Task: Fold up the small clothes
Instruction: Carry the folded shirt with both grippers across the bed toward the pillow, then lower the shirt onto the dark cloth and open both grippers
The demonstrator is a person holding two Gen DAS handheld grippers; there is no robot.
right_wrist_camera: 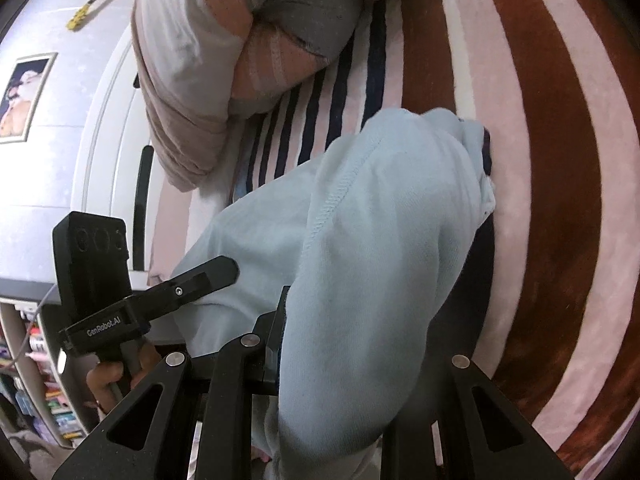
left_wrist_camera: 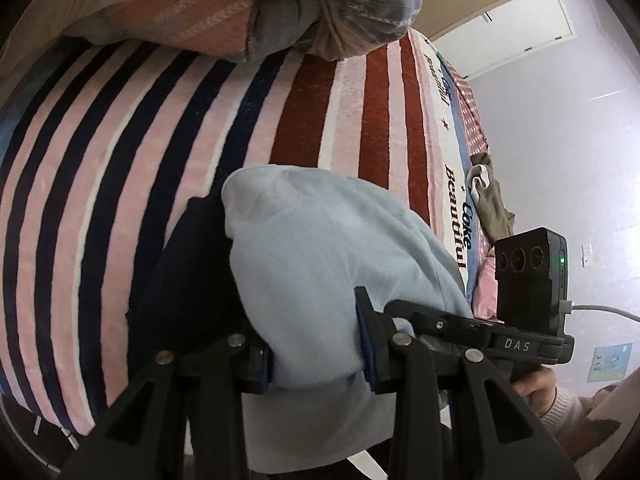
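From your left wrist camera, the left gripper (left_wrist_camera: 320, 360) has its fingers clamped on one pale blue garment (left_wrist_camera: 320, 248), bunched over a striped blanket (left_wrist_camera: 120, 168) on the bed. The right gripper (left_wrist_camera: 416, 312) reaches in beside it. One pile of pillows (left_wrist_camera: 192, 12) lies at the far edge; open striped blanket lies between.

From your right wrist camera, the right gripper (right_wrist_camera: 320, 360) grips the same garment (right_wrist_camera: 380, 220). Bare blanket (right_wrist_camera: 560, 160) spreads to the right.
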